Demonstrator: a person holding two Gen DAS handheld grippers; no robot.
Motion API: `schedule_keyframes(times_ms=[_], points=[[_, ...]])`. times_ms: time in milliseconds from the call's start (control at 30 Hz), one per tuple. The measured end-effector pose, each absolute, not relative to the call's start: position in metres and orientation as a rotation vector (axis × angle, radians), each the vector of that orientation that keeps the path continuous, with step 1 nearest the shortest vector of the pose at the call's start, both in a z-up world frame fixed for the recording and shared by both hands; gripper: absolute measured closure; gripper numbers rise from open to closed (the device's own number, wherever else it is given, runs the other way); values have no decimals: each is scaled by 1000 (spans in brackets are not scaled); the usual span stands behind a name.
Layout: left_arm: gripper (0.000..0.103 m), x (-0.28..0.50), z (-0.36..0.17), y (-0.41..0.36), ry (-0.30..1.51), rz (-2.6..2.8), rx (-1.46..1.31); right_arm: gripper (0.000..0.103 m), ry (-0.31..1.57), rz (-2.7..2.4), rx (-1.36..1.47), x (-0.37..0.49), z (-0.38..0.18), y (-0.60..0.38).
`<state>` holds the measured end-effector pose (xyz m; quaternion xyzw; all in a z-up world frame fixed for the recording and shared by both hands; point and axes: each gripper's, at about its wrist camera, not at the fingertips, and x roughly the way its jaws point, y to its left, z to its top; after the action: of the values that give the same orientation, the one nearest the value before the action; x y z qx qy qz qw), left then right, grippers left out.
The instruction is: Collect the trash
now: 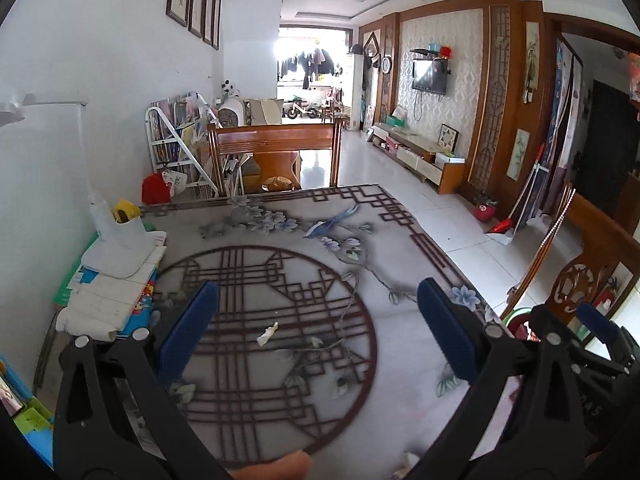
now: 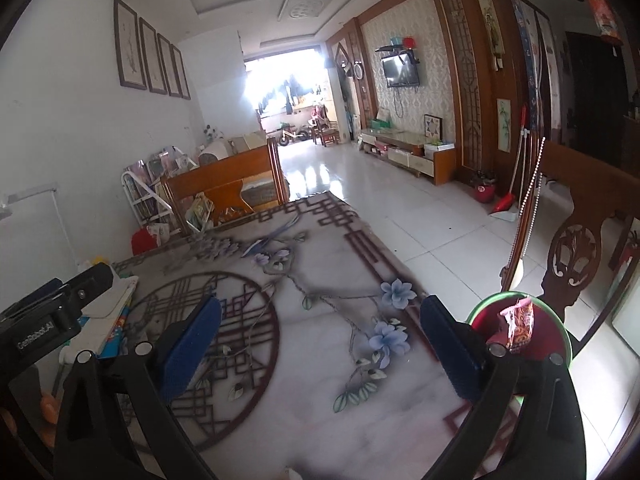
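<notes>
Tools [image 1: 316, 316] [image 2: 320, 344] angled down over table [image 1: 400, 320]; jaws wide, empty

Daylight floods in from the balcony opening [image 2: 280, 80] at the far end, overexposed and glaring on the floor tiles [image 2: 320, 172]. Both fisheye views bend at dark corners; near gripper fingers [image 1: 188, 328] appear soft.

Both tilt downward, jaws spread wide and empty — left hand-held gripper [image 1: 316, 312] and right hand-held gripper [image 2: 320, 330].
</notes>
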<state>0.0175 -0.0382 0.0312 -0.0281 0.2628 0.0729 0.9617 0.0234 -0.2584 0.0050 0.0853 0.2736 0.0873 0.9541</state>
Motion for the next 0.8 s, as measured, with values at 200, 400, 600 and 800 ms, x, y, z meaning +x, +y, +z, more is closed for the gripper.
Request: schedule_keyframes(times_ms=[200,400,600,800], points=[[5,11,37,-23,515,147,-113,7,534,165,149,18,11,-246],[5,11,37,-14,526,146,-149,7,528,154,132,13,12,-244],[5,8,37,-14,528,125,-146,7,539,149,140,10,11,-243],[5,8,38,-13,530,113,-145,7,546,148,136,9,10,-243]])
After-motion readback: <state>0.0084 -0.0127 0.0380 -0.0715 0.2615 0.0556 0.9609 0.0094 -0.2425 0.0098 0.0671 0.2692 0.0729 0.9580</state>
